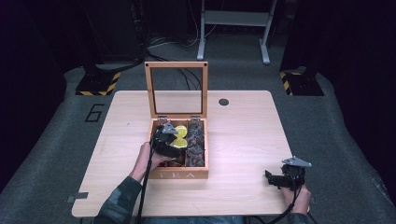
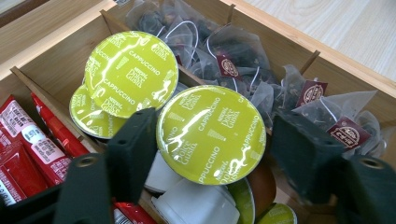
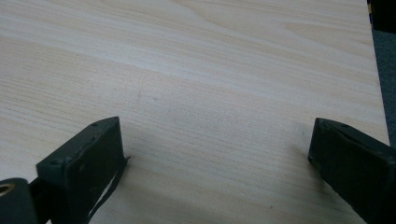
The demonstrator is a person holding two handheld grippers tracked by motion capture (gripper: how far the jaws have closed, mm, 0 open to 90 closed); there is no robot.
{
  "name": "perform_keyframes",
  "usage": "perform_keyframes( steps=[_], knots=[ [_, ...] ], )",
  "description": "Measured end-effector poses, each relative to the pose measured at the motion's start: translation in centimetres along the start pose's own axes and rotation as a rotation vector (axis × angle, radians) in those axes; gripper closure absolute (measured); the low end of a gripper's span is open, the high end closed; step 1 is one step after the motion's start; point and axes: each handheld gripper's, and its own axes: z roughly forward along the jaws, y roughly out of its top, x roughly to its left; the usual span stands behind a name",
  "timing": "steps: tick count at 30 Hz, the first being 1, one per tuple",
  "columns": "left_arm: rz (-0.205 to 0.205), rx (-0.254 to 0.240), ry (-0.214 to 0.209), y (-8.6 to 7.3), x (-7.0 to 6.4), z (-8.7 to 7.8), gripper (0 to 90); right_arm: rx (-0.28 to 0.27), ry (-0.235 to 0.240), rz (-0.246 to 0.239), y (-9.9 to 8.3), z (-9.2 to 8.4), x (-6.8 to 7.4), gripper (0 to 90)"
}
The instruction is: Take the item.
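Left gripper (image 2: 212, 149) jaws clamp capsule (image 2: 211, 134); right gripper (image 3: 217, 158) gapes wide.

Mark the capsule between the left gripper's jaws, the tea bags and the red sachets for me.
capsule (image 2: 211, 134), left gripper view, green foil lid.
tea bags (image 2: 233, 65), left gripper view, a maroon tag.
red sachets (image 2: 28, 144), left gripper view, a wrapper's face.

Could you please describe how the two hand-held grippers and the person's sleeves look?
Both the left gripper and the right gripper have black bodies with two blocky black jaws. Each carries a grey three-cornered plate on top, and a black cable trails from each toward the person. The left forearm wears a dark, mottled greenish sleeve.
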Motion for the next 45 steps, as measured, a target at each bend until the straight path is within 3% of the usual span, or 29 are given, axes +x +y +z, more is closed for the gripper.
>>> perform_keyframes(
  steps=[12, 31, 45],
  knots=[
    [0.016, 0.031, 0.014, 0.0, -0.1, 0.2, 36.6, 0.001, 0.001, 0.001, 0.0, 0.0, 0.0, 2.8],
    [0.010, -0.005, 0.007, -0.3, 0.0, 0.0, 37.8, 0.001, 0.001, 0.001, 0.0, 0.0, 0.0, 2.8],
    [0.014, -0.033, 0.009, -0.2, -0.3, -1.2, 37.7, 0.001, 0.001, 0.001, 0.0, 0.0, 0.0, 2.8]
  ],
)
